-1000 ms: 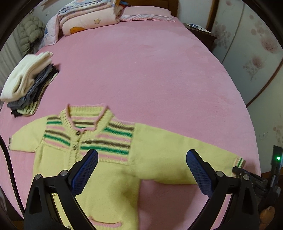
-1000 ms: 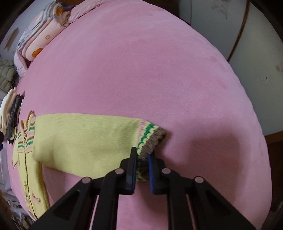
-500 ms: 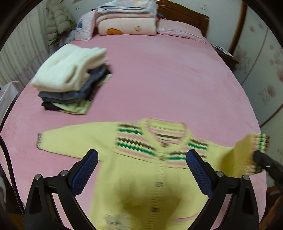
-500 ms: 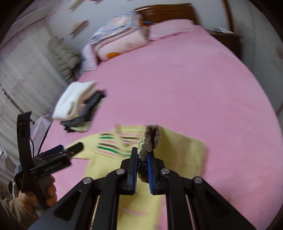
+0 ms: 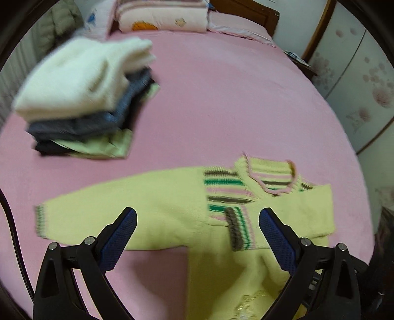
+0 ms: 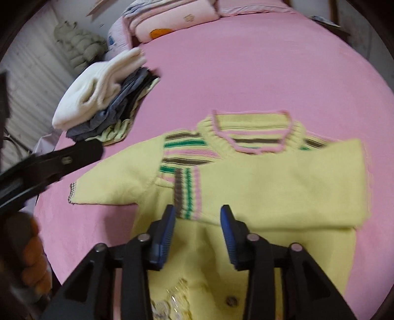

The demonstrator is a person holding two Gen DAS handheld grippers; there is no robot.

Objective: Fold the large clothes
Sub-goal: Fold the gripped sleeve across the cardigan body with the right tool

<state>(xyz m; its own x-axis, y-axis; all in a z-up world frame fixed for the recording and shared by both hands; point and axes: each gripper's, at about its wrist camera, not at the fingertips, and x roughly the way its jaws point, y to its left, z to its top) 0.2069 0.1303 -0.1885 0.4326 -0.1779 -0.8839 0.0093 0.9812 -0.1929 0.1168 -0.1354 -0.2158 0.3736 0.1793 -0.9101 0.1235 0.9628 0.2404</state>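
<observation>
Yellow knit cardigan (image 5: pixel 172 209) lies flat on the pink bed (image 5: pixel 234 98), its striped yoke and pink-edged collar (image 6: pixel 251 135) turned toward the headboard. One sleeve is folded across the cardigan's chest, so that its striped cuff (image 6: pixel 187 194) rests near the middle of the garment, just below the collar. The other sleeve (image 5: pixel 118 209) stretches straight out sideways from the cardigan, its cuff flat on the bed.

Both pairs of tongs hang above the cardigan and hold nothing. The left tongs (image 5: pixel 197 236) are spread wide, one blue pad over the outstretched sleeve and the other beside the folded cuff. The right tongs (image 6: pixel 198 231) are parted as well, though less widely, with the folded cuff just ahead of their tips; neither pad touches the knit, as far as the blur allows.

Beyond the outstretched sleeve, apart from the cardigan, sits a stack of folded clothes (image 5: pixel 83 98), white on top. Folded quilts (image 5: pixel 160 14) lie at the head of the bed.
</observation>
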